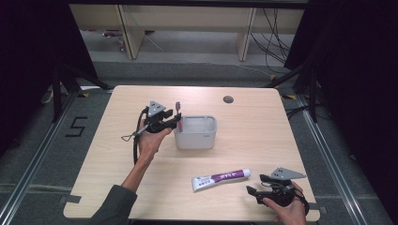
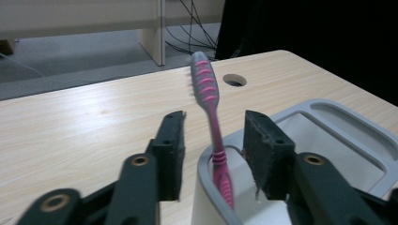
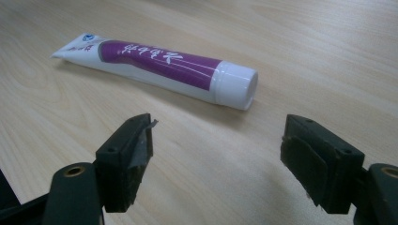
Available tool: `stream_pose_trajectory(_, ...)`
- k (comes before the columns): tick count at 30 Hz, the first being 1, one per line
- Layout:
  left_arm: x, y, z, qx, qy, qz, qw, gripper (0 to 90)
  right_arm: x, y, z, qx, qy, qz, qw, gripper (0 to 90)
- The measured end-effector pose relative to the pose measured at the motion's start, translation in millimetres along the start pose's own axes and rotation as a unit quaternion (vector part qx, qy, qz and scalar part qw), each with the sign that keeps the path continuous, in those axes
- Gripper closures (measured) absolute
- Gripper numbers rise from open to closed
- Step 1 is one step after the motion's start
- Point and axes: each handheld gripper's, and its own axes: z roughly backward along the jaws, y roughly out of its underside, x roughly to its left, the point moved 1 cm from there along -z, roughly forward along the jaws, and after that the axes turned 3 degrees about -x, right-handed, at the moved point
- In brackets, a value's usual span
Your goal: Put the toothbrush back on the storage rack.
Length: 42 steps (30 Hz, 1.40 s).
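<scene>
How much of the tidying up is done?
The toothbrush already stands in the grey holder, with the open left gripper around it but not squeezing. The toothpaste lies flat on the table; the open right gripper faces its cap. Probably the toothpaste goes in next.

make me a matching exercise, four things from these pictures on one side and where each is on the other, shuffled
Things:
1. toothbrush
2. toothpaste tube
3. left gripper
4. right gripper

Places:
A. lying flat on the table
B. near the table's front edge, jaws open toward the tube
C. standing in the grey holder
D. at the holder's left rim, jaws apart

Pairs: 1-C, 2-A, 3-D, 4-B
</scene>
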Motion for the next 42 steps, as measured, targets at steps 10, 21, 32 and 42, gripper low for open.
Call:
stream_pose_trajectory(10,4.3,0.3,10.2,0.009,-0.006,0.003,0.9999,43.6,-2.1,-0.5,0.3,-0.004,0.005,0.013,0.9999,26.0)
stream_pose_trajectory(21,6.9,1.5,32.4,0.031,-0.005,-0.003,0.9995,35.5,-2.4,-0.7,0.9,-0.007,0.005,0.010,0.9999,26.1)
stream_pose_trajectory(32,8.4,14.0,55.1,0.066,0.011,-0.014,0.9976,27.3,-0.8,-0.3,1.0,-0.003,0.004,-0.004,1.0000,26.1)
stream_pose_trajectory(42,15.8,22.8,74.9,0.072,0.018,-0.012,0.9972,24.4,-0.4,-0.2,0.7,-0.001,0.004,-0.007,1.0000,26.1)
